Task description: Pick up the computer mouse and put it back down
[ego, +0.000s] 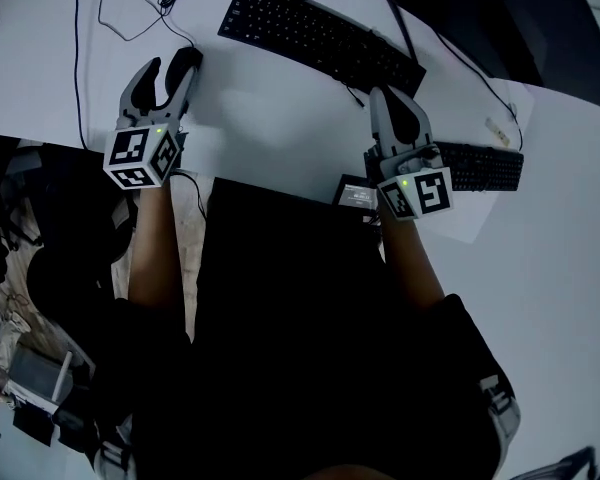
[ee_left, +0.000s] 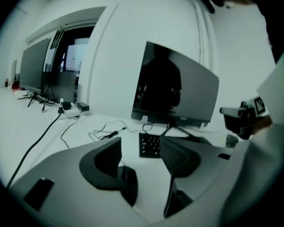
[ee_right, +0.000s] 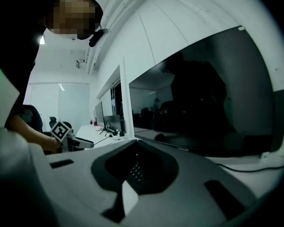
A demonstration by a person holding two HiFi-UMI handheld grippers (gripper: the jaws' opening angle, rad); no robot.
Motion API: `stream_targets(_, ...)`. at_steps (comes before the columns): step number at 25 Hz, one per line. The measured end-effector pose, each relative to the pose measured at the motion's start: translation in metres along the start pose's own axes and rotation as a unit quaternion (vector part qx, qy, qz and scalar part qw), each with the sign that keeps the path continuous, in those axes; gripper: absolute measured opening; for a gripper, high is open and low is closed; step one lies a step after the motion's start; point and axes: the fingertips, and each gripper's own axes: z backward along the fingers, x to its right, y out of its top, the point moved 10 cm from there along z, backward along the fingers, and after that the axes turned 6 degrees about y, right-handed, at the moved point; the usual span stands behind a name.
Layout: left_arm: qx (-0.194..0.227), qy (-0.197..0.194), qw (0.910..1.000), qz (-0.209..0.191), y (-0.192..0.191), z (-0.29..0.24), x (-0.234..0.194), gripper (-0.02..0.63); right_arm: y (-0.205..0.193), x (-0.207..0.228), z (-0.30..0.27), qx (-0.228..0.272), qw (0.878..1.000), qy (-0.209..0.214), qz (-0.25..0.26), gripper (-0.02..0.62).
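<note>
The black computer mouse (ego: 187, 60) lies on the white desk (ego: 270, 108), with its cable running off to the far side. My left gripper (ego: 170, 70) hovers over it, and the tip of one finger overlaps the mouse. In the left gripper view the mouse (ee_left: 127, 181) sits low beside the left jaw. Bare desk shows between the mouse and the other jaw, so my left gripper (ee_left: 141, 151) stands open and the pads do not press on the mouse. My right gripper (ego: 392, 98) hangs over the desk by the keyboards. Its jaws meet with nothing between them (ee_right: 135, 167).
A black keyboard (ego: 320, 33) lies slantwise at the far middle. A second keyboard (ego: 480, 166) rests on a sheet of paper at the right. A dark monitor (ee_left: 175, 86) stands behind them. Loose cables (ego: 130, 13) trail at the far left, and the desk's near edge runs under my forearms.
</note>
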Motion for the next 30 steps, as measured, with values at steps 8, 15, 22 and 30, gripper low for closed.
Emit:
stream_targets(8, 0.136, -0.014, 0.9897, 0.043, 0.045, 0.068, 0.055, -0.005, 0.024, 0.008, 0.070, 0.076, 0.997, -0.004, 0.028, 0.006)
stream_targets(15, 0.174, -0.022, 0.9837, 0.040, 0.043, 0.130, 0.120, -0.005, 0.035, 0.007, 0.118, 0.126, 0.991, -0.010, 0.037, 0.006)
stream_targets(22, 0.196, -0.047, 0.9783, 0.046, 0.032, 0.172, 0.156, -0.005, 0.022, -0.004, 0.153, 0.130, 0.991, -0.005, 0.029, 0.005)
stream_targets(30, 0.189, -0.072, 0.9783, 0.043, 0.015, 0.202, 0.166, -0.005, 0.013, -0.039, 0.184, 0.125, 0.991, -0.023, 0.033, 0.006)
